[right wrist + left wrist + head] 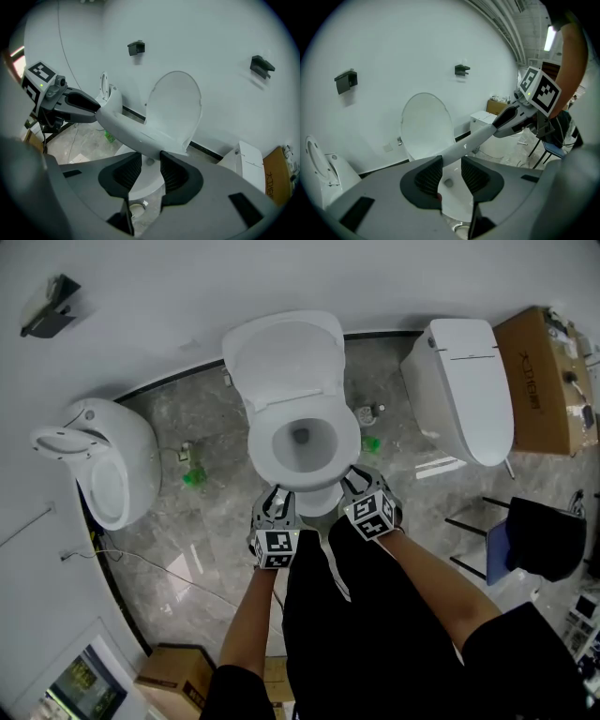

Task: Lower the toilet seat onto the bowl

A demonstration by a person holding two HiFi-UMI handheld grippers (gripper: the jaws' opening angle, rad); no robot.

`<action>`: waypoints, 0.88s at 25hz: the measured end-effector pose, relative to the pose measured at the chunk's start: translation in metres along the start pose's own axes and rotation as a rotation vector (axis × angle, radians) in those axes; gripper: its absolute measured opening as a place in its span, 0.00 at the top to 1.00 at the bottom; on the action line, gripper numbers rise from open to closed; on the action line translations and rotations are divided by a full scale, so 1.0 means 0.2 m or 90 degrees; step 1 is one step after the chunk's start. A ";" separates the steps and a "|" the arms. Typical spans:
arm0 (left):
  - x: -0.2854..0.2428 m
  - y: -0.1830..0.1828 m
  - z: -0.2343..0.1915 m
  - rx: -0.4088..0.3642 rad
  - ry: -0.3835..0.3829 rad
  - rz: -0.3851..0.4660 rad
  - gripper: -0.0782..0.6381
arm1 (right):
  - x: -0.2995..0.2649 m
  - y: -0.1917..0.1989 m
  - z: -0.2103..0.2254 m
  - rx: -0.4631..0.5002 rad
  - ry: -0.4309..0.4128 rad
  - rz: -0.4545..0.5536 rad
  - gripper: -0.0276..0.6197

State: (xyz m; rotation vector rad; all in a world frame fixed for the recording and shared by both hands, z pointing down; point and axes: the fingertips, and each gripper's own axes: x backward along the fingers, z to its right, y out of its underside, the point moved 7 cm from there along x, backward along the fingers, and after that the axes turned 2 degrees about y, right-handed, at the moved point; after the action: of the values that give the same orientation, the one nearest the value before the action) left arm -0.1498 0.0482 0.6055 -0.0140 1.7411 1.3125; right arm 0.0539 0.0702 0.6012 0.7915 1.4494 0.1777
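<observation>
Toilet seat [352,439] is sitting low and pretty much flat over the bowl [319,495], with the lid [281,357] standing upright behind the bowl against the wall [141,296]. Can't tell if the seat is actually touching the rim. Both grippers are at the bowl's front edge, 1 on each side of the middle. Left gripper [451,161] looks to have its fingers [429,176] clamped on the seat's front edge, the white rim running right in between the pads. Right gripper [150,157] has the same rim lying across its fingertips, but its fingers [176,176] are spread and not pinching it. The person's 2 forearms [248,620] reach in toward the bowl's front. 2 more toilets [103,460] sit on the floor [216,521], 1 either side of the bowl, and a cardboard box [544,381] is further out past the right-hand one.
</observation>
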 end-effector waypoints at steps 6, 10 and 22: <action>0.01 0.01 0.03 0.005 0.019 -0.003 0.70 | 0.00 0.05 -0.01 0.019 -0.022 -0.005 0.75; 0.00 0.08 0.05 -0.004 0.018 -0.012 0.70 | -0.02 0.09 -0.02 0.040 -0.043 -0.015 0.74; -0.01 0.23 0.11 -0.010 0.017 -0.030 0.70 | -0.06 0.22 -0.08 0.061 -0.078 -0.025 0.72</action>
State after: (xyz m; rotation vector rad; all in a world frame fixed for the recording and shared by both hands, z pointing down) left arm -0.1572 0.0848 0.6415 -0.0813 1.7424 1.2965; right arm 0.0531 0.1013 0.6370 0.8369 1.3649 0.0286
